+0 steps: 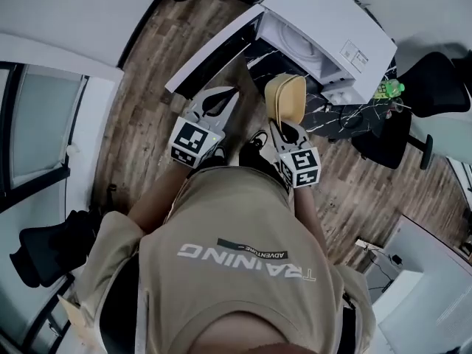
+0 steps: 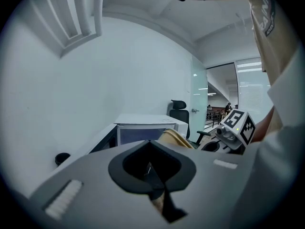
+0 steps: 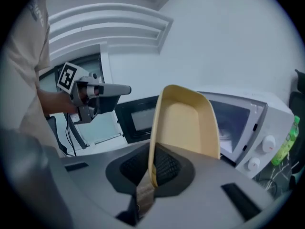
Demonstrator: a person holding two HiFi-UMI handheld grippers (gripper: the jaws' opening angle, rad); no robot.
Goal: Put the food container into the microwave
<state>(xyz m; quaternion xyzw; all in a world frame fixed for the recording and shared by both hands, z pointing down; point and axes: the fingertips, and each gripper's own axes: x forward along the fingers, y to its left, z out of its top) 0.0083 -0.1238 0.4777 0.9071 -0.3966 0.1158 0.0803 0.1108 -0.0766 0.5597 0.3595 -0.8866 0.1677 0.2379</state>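
The yellow food container [image 1: 286, 98] stands on edge in front of the white microwave [image 1: 332, 28], whose door [image 1: 210, 50] swings open to the left. My right gripper [image 1: 284, 125] is shut on the container's rim. In the right gripper view the container [image 3: 186, 123] rises from my right gripper [image 3: 151, 173] before the open microwave [image 3: 248, 123] and its door [image 3: 138, 118]. My left gripper [image 1: 225, 94] hangs by the door's edge, jaws together with nothing between them. The left gripper view shows that gripper [image 2: 150, 171] shut, the container [image 2: 174, 138] just beyond.
The microwave stands on a dark marbled table [image 1: 346, 116], beside a green bottle [image 1: 389, 88]. Beyond the table is a black office chair [image 1: 435, 87]. Another dark chair [image 1: 51, 249] stands on the wooden floor at lower left. A white desk [image 1: 413, 271] is at lower right.
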